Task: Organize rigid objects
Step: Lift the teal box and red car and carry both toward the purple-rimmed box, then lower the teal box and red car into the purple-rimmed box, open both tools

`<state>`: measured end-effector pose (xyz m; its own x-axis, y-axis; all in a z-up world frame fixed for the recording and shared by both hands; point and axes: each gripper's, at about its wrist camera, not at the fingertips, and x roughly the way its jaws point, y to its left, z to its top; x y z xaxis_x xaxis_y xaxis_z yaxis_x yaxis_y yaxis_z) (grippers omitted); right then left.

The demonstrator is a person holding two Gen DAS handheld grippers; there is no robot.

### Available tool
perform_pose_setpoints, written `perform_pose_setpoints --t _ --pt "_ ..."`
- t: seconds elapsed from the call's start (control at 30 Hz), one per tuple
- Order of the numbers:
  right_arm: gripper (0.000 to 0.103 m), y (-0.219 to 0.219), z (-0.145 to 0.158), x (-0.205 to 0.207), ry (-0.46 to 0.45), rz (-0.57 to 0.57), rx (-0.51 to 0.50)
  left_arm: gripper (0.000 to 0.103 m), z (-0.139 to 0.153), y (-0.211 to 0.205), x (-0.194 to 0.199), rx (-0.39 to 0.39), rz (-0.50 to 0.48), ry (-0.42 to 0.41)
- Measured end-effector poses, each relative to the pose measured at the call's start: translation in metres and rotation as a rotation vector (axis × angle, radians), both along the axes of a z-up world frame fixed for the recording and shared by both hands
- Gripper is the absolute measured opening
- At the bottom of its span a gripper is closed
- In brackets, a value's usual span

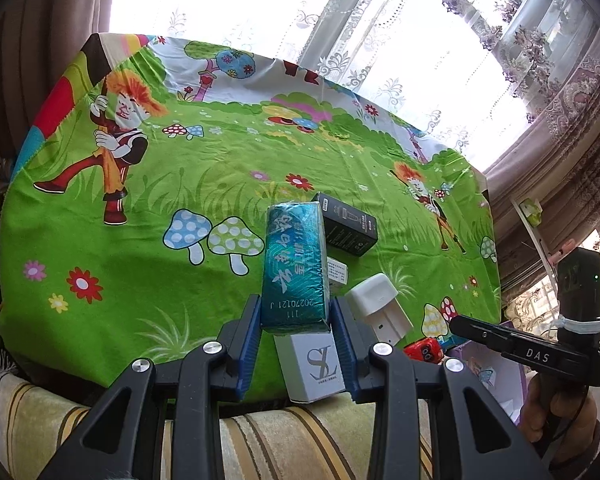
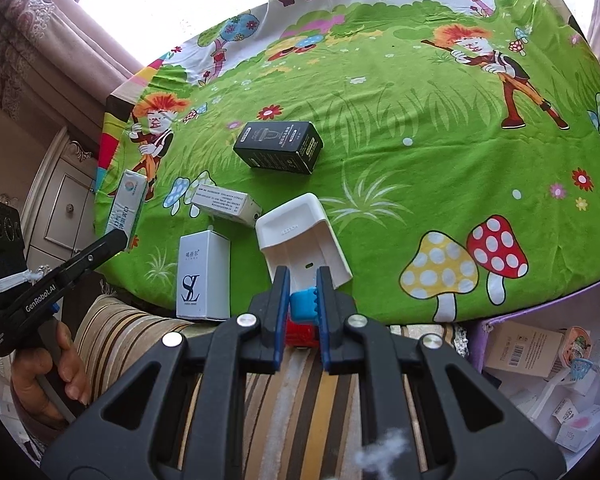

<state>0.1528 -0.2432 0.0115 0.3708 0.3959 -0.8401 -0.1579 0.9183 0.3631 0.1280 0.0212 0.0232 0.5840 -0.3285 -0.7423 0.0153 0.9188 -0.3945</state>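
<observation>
- Left wrist view: the left gripper has its jaws clamped on the near end of a teal box, whose long axis runs straight ahead, away from the fingers and up clear of the green tablecloth.
- Below and just behind it lie a white SL box, a white tray-shaped piece to the right, and a black box further off.
- Right wrist view: the right gripper is closed narrowly on a small blue-and-red toy, held over the table's near edge.
- A purple storage bin, already holding cartons, sits low to the right, nearer this hand than the other; I judge the toy goes there first, a short swing rightward and down.
- The teal box would have to cross further.
</observation>
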Motion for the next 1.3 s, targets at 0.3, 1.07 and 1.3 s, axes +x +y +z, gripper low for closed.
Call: perform_pose_setpoints --t 0.3,1.07,1.3 --pt "0.016 -0.009 0.007 -0.01 -0.016 -0.014 0.024 0.036 0.002 -0.005 -0.022 -0.031 -0.013 -0.007" --pt "0.016 -0.104 0.033 -0.048 -0.048 -0.159 0.068 0.036 0.017 -0.051 -0.037 -0.039 -0.127 -0.028" --pt "0.016 -0.161 0.034 -0.076 -0.048 -0.259 0.06 0.036 0.02 -0.075 -0.043 -0.038 -0.177 -0.027"
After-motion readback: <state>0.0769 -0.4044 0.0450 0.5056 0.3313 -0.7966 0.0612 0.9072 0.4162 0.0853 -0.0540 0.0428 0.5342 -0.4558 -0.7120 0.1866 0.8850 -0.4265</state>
